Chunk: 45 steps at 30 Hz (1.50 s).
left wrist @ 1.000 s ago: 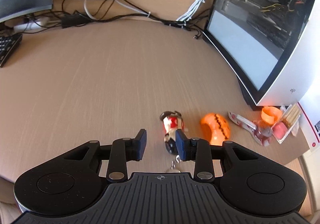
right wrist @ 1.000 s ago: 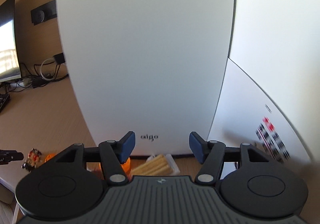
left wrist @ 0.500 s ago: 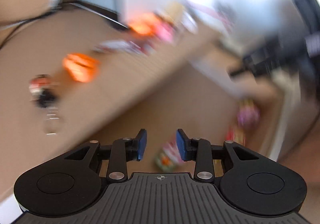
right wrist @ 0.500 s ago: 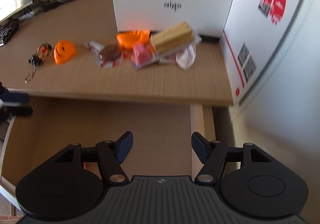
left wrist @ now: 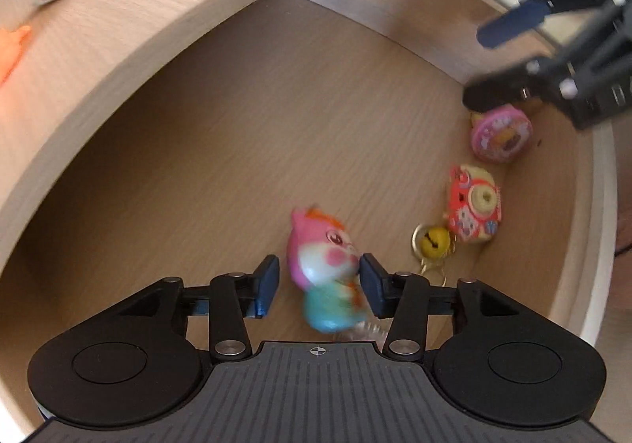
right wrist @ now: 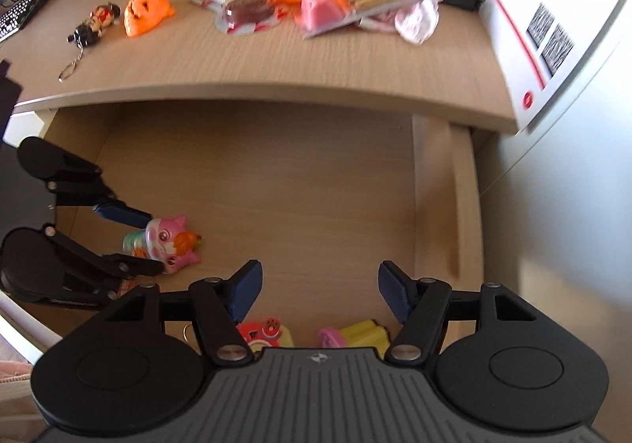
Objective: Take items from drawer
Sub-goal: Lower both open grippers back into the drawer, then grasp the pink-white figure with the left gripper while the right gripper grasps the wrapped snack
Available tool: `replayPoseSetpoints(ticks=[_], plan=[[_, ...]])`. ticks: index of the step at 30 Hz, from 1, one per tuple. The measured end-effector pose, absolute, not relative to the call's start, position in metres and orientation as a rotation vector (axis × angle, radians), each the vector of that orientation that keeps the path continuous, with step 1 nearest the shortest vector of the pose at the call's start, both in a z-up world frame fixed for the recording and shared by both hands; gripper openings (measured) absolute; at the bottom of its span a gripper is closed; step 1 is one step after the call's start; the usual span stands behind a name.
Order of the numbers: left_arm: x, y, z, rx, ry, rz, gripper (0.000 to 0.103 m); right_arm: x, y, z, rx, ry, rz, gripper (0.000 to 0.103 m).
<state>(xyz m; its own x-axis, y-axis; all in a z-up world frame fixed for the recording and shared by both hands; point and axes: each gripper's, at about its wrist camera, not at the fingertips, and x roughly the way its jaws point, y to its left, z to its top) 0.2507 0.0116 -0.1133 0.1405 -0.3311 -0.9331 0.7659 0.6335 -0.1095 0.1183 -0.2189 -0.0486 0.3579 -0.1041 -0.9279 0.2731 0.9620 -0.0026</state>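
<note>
Pink toy (left wrist: pixel 322 245): light, likely soft; you grip its head. Left gripper (left wrist: pixel 319 281) jaws parted around it; right gripper (right wrist: pixel 318 287) jaws spread, empty.

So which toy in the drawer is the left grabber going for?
Look in the open drawer under the desk. The left gripper straddles a pink fox toy, apart from the other toys. It alone has a teal body.

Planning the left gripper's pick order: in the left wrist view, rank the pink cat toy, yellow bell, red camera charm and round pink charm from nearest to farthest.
From the left gripper:
1. Pink cat toy, between its fingers.
2. Yellow bell, just right.
3. Red camera charm, farther right, by the drawer wall.
4. Round pink charm, farthest, under the right gripper.
</note>
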Motion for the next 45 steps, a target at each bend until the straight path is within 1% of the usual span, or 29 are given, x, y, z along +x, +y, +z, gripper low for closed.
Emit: replayPoseSetpoints(ticks=[1, 3, 4, 8, 11, 15, 21, 24, 26, 30, 32, 33, 34, 35, 36, 37, 38, 40, 42, 45], plan=[[0.253, 0.010, -0.115, 0.428, 1.188, -0.820, 0.048, 0.119, -0.218, -0.050, 0.162, 1.186, -0.244, 0.066], [0.259, 0.010, -0.119, 0.379, 1.199, -0.798, 0.048, 0.120, -0.218, -0.050, 0.163, 1.188, -0.240, 0.066], [0.261, 0.011, -0.120, 0.349, 1.208, -0.792, 0.046, 0.120, -0.219, -0.050, 0.169, 1.187, -0.240, 0.066], [0.267, 0.022, -0.122, 0.235, 1.302, -0.787, 0.043, 0.117, -0.225, -0.051, 0.205, 1.196, -0.255, 0.067], [0.270, 0.036, -0.105, 0.177, 1.274, -0.740, 0.042, 0.124, -0.221, -0.054, 0.233, 1.208, -0.229, 0.068], [0.264, 0.078, -0.061, -0.014, 1.188, -0.644, 0.041, 0.136, -0.204, -0.058, 0.267, 1.246, -0.141, 0.070], [0.238, 0.128, -0.006, -0.111, 1.037, -0.440, 0.041, 0.173, -0.161, -0.080, 0.395, 1.404, 0.075, 0.070], [0.229, 0.153, 0.008, -0.140, 1.007, -0.378, 0.041, 0.196, -0.138, -0.098, 0.478, 1.529, 0.140, 0.070], [0.221, 0.156, 0.009, -0.146, 0.998, -0.344, 0.041, 0.210, -0.123, -0.110, 0.516, 1.610, 0.157, 0.070], [0.211, 0.177, 0.016, -0.198, 0.975, -0.299, 0.041, 0.228, -0.094, -0.126, 0.508, 1.735, 0.188, 0.070], [0.205, 0.182, 0.015, -0.219, 0.965, -0.283, 0.041, 0.235, -0.082, -0.131, 0.484, 1.766, 0.179, 0.066], [0.203, 0.185, 0.015, -0.226, 0.961, -0.277, 0.041, 0.238, -0.077, -0.134, 0.470, 1.776, 0.175, 0.061], [0.201, 0.188, 0.016, -0.232, 0.958, -0.271, 0.041, 0.241, -0.073, -0.136, 0.457, 1.784, 0.172, 0.053], [0.199, 0.190, 0.016, -0.238, 0.955, -0.263, 0.041, 0.244, -0.070, -0.138, 0.439, 1.791, 0.168, 0.047], [0.199, 0.191, 0.015, -0.244, 0.954, -0.257, 0.041, 0.246, -0.067, -0.139, 0.418, 1.791, 0.160, 0.036], [0.196, 0.195, 0.016, -0.250, 0.952, -0.250, 0.041, 0.248, -0.065, -0.139, 0.399, 1.786, 0.152, 0.031], [0.196, 0.196, 0.015, -0.255, 0.951, -0.243, 0.041, 0.250, -0.065, -0.139, 0.393, 1.779, 0.148, 0.031], [0.196, 0.199, 0.015, -0.262, 0.950, -0.233, 0.041, 0.253, -0.070, -0.138, 0.408, 1.757, 0.135, 0.022], [0.197, 0.199, 0.015, -0.265, 0.952, -0.226, 0.041, 0.259, -0.079, -0.135, 0.423, 1.722, 0.115, 0.016], [0.199, 0.197, 0.017, -0.261, 0.950, -0.226, 0.041, 0.267, -0.106, -0.129, 0.487, 1.651, 0.050, 0.016]])
